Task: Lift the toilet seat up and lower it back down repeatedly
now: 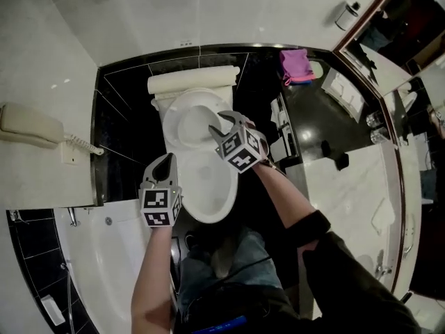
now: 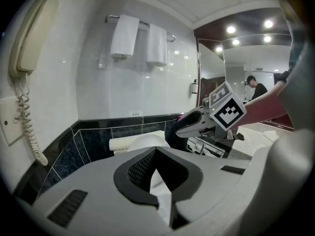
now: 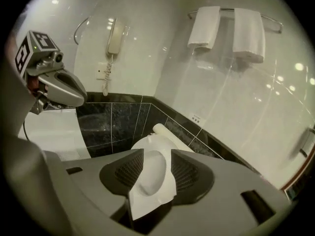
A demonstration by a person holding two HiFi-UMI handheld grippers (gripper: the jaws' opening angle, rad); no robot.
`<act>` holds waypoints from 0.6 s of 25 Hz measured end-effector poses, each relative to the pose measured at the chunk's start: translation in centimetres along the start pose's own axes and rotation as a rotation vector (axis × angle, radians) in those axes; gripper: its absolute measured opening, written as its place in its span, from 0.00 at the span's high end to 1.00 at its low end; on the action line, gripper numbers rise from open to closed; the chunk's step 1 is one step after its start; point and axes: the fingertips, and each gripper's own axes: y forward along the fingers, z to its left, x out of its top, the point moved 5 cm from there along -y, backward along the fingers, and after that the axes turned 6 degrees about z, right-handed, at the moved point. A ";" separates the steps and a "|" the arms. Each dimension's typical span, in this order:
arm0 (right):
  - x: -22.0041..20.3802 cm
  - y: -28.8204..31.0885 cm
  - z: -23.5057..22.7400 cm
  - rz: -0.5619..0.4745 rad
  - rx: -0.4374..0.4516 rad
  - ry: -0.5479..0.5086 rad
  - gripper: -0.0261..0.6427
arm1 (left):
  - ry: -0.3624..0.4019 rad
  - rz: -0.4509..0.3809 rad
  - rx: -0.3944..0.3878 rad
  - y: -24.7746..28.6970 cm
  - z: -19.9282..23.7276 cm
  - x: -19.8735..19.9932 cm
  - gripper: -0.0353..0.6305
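Note:
The white toilet [image 1: 205, 186] stands against the black-tiled back wall, with its seat ring [image 1: 179, 127] around an oval hollow. I cannot tell whether the seat lies flat or leans back. My right gripper [image 1: 220, 122] hovers open over the bowl's right side with nothing between its fingers. In the right gripper view the toilet [image 3: 153, 173] shows through the wide gap of the right gripper [image 3: 157, 168]. My left gripper [image 1: 165, 160] hangs shut and empty just left of the bowl. In the left gripper view the left gripper [image 2: 155, 154] has its tips together.
A wall phone [image 1: 28, 127] with a coiled cord hangs on the left wall. A bathtub [image 1: 104, 256] is at lower left and a vanity counter [image 1: 348, 179] at the right. A pink cloth [image 1: 295, 65] lies behind the toilet. Two towels [image 3: 231, 28] hang on the back wall.

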 end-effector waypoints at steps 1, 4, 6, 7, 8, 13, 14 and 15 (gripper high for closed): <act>0.0 1.4 -1.0 -0.002 0.002 -0.017 0.67 | -0.013 0.004 0.020 0.9 0.2 0.0 0.97; 0.0 5.0 -3.4 -0.003 0.017 -0.057 0.67 | -0.046 0.030 0.058 3.5 0.1 -0.4 0.97; -0.6 7.0 -4.4 0.010 0.030 -0.095 0.67 | -0.055 0.046 0.070 5.1 -0.4 -0.7 0.97; -0.8 8.1 -4.9 0.018 0.035 -0.120 0.67 | -0.060 0.051 0.075 5.9 -0.6 -0.8 0.97; -0.9 9.1 -5.4 0.027 0.040 -0.147 0.67 | -0.067 0.055 0.079 6.7 -0.7 -0.9 0.97; -1.2 13.1 -7.1 0.050 0.048 -0.242 0.67 | -0.104 0.069 0.103 10.1 -0.6 -1.5 0.97; -1.2 13.7 -7.3 0.052 0.052 -0.261 0.68 | -0.111 0.070 0.110 10.5 -0.5 -1.5 0.97; -1.2 14.3 -7.4 0.055 0.056 -0.280 0.70 | -0.117 0.069 0.116 10.9 -0.4 -1.6 0.97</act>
